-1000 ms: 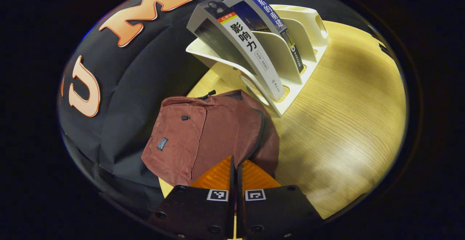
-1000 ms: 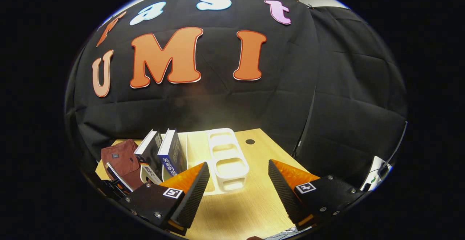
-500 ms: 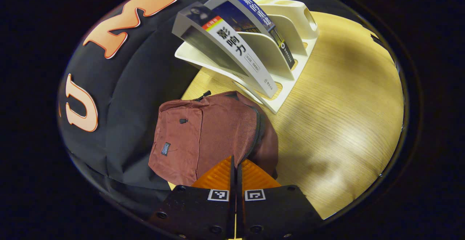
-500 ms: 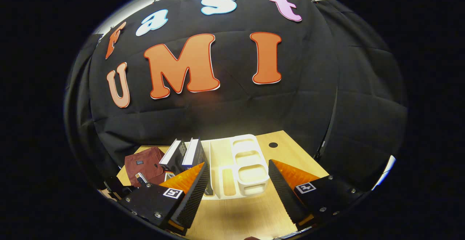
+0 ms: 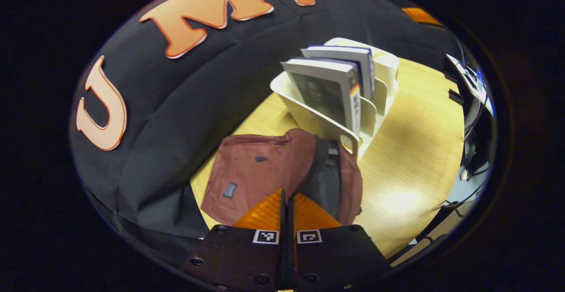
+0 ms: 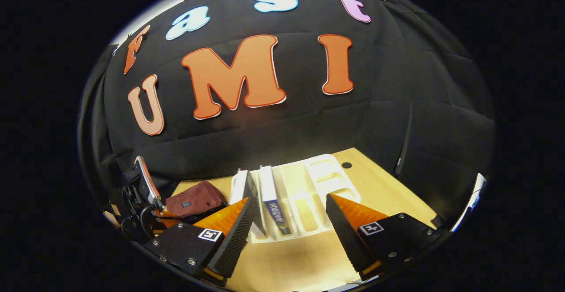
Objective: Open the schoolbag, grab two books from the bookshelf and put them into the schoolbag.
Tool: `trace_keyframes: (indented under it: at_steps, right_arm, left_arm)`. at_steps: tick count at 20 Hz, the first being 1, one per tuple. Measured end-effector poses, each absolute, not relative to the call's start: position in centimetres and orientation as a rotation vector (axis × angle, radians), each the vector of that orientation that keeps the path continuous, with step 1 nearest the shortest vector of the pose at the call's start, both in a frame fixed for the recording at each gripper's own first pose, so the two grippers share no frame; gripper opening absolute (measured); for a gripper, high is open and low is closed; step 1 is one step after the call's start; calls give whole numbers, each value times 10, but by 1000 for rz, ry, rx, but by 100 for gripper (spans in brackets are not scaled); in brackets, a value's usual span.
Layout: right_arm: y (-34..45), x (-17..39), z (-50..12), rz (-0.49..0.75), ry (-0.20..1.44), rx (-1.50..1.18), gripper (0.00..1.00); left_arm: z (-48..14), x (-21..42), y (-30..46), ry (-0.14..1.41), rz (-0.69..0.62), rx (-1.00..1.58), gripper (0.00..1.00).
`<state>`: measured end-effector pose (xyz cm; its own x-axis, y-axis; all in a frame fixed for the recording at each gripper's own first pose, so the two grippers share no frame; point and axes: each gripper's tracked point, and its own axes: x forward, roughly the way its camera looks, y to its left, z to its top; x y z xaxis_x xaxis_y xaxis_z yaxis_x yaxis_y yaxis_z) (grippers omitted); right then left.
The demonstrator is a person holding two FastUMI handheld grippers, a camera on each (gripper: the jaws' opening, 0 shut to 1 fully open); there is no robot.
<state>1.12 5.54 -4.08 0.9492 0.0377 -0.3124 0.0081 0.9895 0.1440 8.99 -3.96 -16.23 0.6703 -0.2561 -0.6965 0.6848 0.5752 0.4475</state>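
Observation:
The dark red schoolbag [image 5: 260, 168] lies on the wooden table [image 5: 410, 150], with its zipper parted and a dark opening [image 5: 329, 181] along its right side. My left gripper [image 5: 286, 195] is shut at the near end of the zipper track, and the pull is hidden between its fingers. Two books stand in the white rack [image 5: 309, 115]: a grey one [image 5: 326, 89] nearest the bag and a blue-spined one [image 5: 348, 55] behind it. In the right gripper view, my right gripper [image 6: 290, 199] hangs open above the table in front of the rack [image 6: 318, 181], with the books [image 6: 269, 190] and the schoolbag [image 6: 194, 199] to its left.
The rack's right-hand slots [image 6: 329, 175] hold nothing. Cables and equipment [image 5: 472, 106] sit past the table's right edge. The black cloth wall rises right behind the bag and rack. A small round hole [image 6: 347, 165] marks the far corner of the table.
The left gripper stayed shut and pulled along the zipper; the bag, closed before, now gapes open. The right gripper stayed open and shifted slightly, so the rack sits more centred.

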Motion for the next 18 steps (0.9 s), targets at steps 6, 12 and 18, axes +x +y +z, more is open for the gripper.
trace_keyframes:
  at_steps: [6,12,18]
  right_arm:
    - [132,41,-24,135,503,14,97]
    - [171,108,-53,218,803,-54,97]
    - [169,152,-113,145,1052,-100,97]
  left_arm:
    - [-122,141,-21,572,-614,653,1]
    - [-136,152,-17,605,-630,568,1]
    - [-140,157,-9,609,-634,540,1]
